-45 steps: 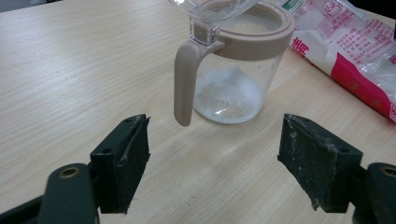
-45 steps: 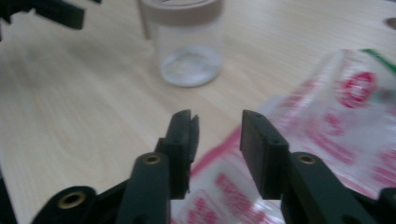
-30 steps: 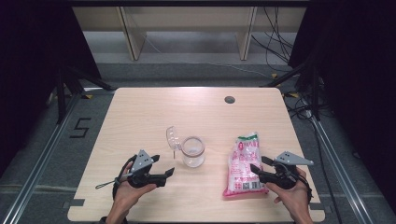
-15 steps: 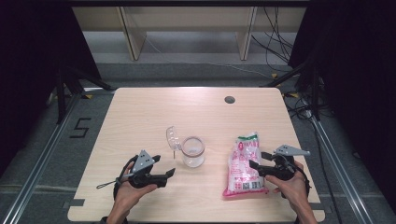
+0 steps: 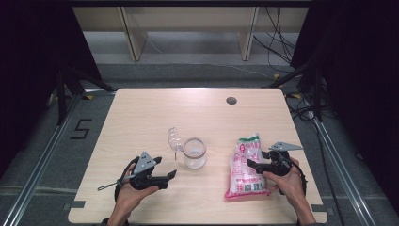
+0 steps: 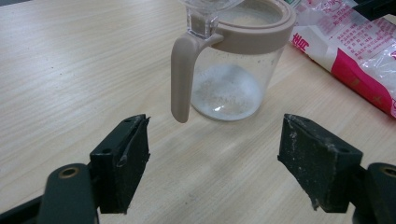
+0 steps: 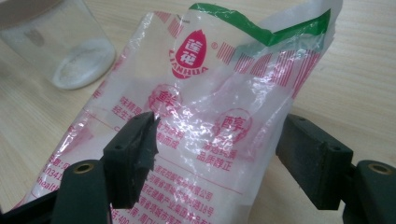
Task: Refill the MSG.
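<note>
A clear jar (image 5: 194, 153) with a beige rim, a beige handle and a raised flip lid (image 5: 174, 139) stands at mid-table, a little white powder in its bottom (image 6: 226, 91). Right of it lies a plastic bag (image 5: 246, 169) printed in red with a green top edge (image 7: 261, 30). My left gripper (image 5: 170, 175) rests open on the table, its jaws aimed at the jar's handle (image 6: 183, 77) and apart from it (image 6: 215, 154). My right gripper (image 5: 251, 164) is open over the bag's right side. Its jaws have just been opening, and the bag lies between them (image 7: 217, 140).
The wooden table (image 5: 141, 113) has a dark cable hole (image 5: 231, 100) at the back right. Beyond the far edge stand shelf legs and cables on the floor. A "5" (image 5: 81, 128) is marked on the floor at the left.
The right hand has slid left with its gripper, from beside the bag onto its right edge, and its jaws stand wider. The left gripper, jar and bag have not moved.
</note>
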Available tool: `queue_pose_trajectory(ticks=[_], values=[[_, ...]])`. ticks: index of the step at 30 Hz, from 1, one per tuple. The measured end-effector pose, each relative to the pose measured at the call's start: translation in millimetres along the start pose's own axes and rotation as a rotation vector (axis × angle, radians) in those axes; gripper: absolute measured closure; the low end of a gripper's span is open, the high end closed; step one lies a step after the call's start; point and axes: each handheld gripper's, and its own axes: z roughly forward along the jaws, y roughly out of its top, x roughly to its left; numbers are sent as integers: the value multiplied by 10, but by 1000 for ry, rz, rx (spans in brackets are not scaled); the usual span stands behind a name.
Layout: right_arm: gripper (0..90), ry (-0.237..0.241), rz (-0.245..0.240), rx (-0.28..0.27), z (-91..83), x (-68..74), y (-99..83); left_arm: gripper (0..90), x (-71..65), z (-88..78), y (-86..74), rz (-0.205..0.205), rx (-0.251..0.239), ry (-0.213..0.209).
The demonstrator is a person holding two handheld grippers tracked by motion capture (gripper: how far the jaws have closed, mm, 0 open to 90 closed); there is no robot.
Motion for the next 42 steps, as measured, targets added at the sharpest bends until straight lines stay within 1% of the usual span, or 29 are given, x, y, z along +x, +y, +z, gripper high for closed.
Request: queue_pose_trajectory(ticks=[1,2,3,4,6,7,8,9,10,11,13,14,15,18,19,21,22,24,25,30,31,32,33,34,35,36,38,40,42], values=[[296,-5,32,0,1,27,0,238,-3,1,-1,-1,0,-1],[296,4,1,-2,13,-13,7,238,-4,-1,0,2,0,0],[296,14,15,4,24,-19,5,238,6,-1,4,22,1,-2],[299,3,3,6,26,-39,4,238,-6,2,0,2,0,-1],[322,15,17,20,45,-48,4,238,-4,6,-1,5,0,-2],[330,23,61,30,42,-13,1,238,-3,10,-3,3,-1,-6],[348,20,17,26,61,-53,2,238,-9,20,-7,-7,-9,-10],[378,27,37,35,71,-47,1,238,9,13,-6,17,4,-8],[390,29,66,37,72,-26,-1,238,-1,17,-12,-2,3,-5],[414,38,35,23,95,-61,0,238,-11,26,-14,-12,-7,-7],[491,36,58,36,106,-33,-3,238,-7,18,-11,2,4,-3],[526,38,58,40,110,-31,-3,239,-8,18,-10,2,5,-2],[562,36,35,39,115,-56,-2,238,-9,20,-11,3,5,-3],[687,33,40,44,119,-62,-4,238,-10,24,-13,4,4,-7],[742,33,70,42,116,-53,-8,238,-10,23,-11,3,5,-8],[821,33,74,50,99,-62,-2,239,-15,19,-10,3,7,-2],[859,46,78,29,104,-60,-5,239,-15,19,-10,4,8,-1],[884,29,24,23,92,-81,5,238,-17,21,-11,4,8,-1],[891,31,14,16,94,-79,3,239,-19,22,-11,4,8,-2],[900,29,-6,-12,76,-42,10,239,-28,33,-14,14,7,-15],[900,20,-5,-7,54,-30,16,239,-34,37,-18,6,9,-15],[900,30,-11,-37,55,-25,17,239,-44,41,-22,7,9,-14],[900,31,-1,-30,30,-5,26,239,-58,45,-25,8,9,-8],[900,29,-12,-47,15,-3,31,240,-92,58,-32,-6,1,-2],[900,29,-17,-68,0,9,32,242,-138,73,-44,0,1,1],[900,42,-12,-67,-18,29,36,243,-169,90,-51,2,4,-5],[900,36,-16,-84,-65,62,46,244,-256,126,-58,20,10,-13],[900,51,-32,-109,-111,87,56,244,-345,146,-54,37,17,-25],[900,62,-11,-129,-162,140,62,244,-427,151,-45,51,11,-25]])
